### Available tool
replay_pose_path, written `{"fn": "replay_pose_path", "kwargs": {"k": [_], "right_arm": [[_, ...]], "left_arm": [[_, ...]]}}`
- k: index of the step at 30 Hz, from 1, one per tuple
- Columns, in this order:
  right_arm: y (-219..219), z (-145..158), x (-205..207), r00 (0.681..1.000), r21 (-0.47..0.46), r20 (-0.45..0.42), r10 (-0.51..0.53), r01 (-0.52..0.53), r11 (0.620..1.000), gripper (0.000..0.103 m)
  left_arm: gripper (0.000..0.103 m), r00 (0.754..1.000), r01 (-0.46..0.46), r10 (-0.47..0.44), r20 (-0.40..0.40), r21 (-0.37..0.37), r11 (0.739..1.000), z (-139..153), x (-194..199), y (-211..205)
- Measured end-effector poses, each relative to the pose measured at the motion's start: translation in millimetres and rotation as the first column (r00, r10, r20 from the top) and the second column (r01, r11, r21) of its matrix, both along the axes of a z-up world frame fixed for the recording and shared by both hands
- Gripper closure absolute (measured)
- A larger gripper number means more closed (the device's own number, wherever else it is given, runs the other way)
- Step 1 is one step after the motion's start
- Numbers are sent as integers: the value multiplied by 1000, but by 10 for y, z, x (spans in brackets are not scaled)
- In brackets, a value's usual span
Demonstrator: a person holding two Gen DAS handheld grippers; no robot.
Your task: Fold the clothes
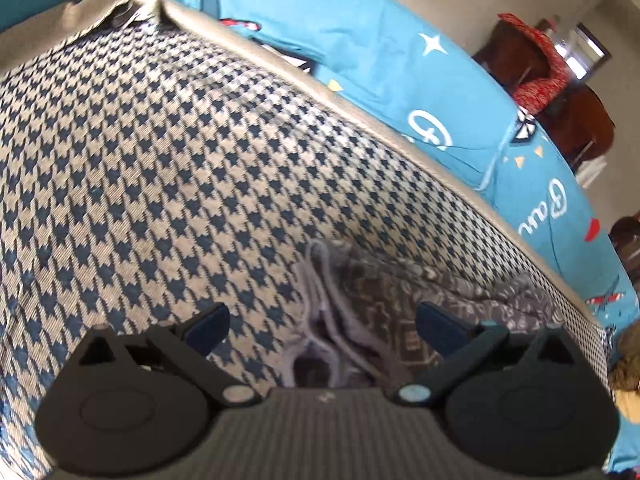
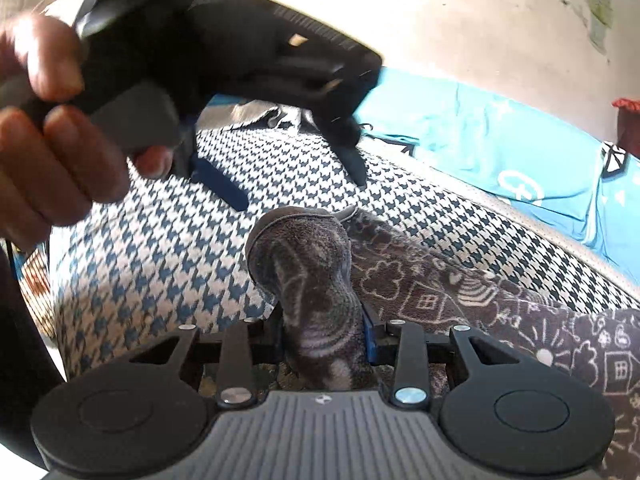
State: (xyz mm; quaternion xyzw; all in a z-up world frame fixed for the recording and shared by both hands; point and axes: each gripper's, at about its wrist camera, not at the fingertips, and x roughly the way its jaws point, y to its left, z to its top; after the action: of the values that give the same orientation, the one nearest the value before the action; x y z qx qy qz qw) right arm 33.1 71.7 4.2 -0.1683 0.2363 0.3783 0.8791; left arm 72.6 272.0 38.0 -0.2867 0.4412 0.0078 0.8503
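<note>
Right gripper (image 2: 324, 336) is clamped on a bunched fold of the dark grey patterned garment (image 2: 460, 296), the plush cloth squeezed into a thick roll between its pads and rising ahead of them. Left gripper (image 1: 322, 326) hangs with its jaws apart and nothing between the pads; in the right wrist view it hovers above the cloth, held in the person's hand (image 2: 48, 140).

The garment lies on a houndstooth-covered surface (image 1: 140, 140), which itself rests on a turquoise printed bedsheet (image 1: 360, 40). From the gathered end in the right gripper it trails away toward the right of that view, so its long axis runs roughly along the near edge of the houndstooth cover. The gripped end points up and away from the camera. From the left wrist, a crumpled end with loose pale edging (image 1: 320, 280) sits just ahead of the open jaws.

My judgement of the risks: the grip is on a wad, not on a clean edge or corner, so lifting may drag several layers together and leave the fold lopsided. The plush pile may also slide out under its own weight. If the left gripper closes on the wrong layer, the two ends will not spread flat. The cover beneath could be caught too.
</note>
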Motion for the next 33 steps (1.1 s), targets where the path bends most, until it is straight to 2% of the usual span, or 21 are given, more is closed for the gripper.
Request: {"fn": "replay_pose_path", "kwargs": {"k": [3,6,9,11,22,25,28,33], "right_arm": [[-29,46,15,1000,21,-3,-7,7,1000,69],[29,96,-20,1000,57,-21,-21,22,998,69],[-38,157,63,999,81,-27,-28,30,996,69],[-60,175,66,999,85,-25,-27,29,996,69],[-164,187,149,1000,93,-19,-11,13,996,69],[-241,217,-26,1000,93,2,-12,12,996,69],[-276,190,-55,1000,94,10,-20,19,995,69],[-395,212,-96,999,102,18,-31,29,994,70]], "left_arm": [[0,999,33,-34,-30,-42,999,-97,73,-52],[0,999,36,-37,-29,-46,998,-142,98,-100],[0,998,40,-44,-34,-124,991,-206,165,-130],[0,998,47,-53,-36,-148,988,-242,194,-164],[0,994,95,-102,-32,-175,980,-329,391,-428],[0,993,107,-114,-26,-187,977,-365,422,-510],[11,993,115,-117,-2,-166,979,-346,419,-588],[42,992,127,-126,13,-155,980,-340,388,-679]]}}
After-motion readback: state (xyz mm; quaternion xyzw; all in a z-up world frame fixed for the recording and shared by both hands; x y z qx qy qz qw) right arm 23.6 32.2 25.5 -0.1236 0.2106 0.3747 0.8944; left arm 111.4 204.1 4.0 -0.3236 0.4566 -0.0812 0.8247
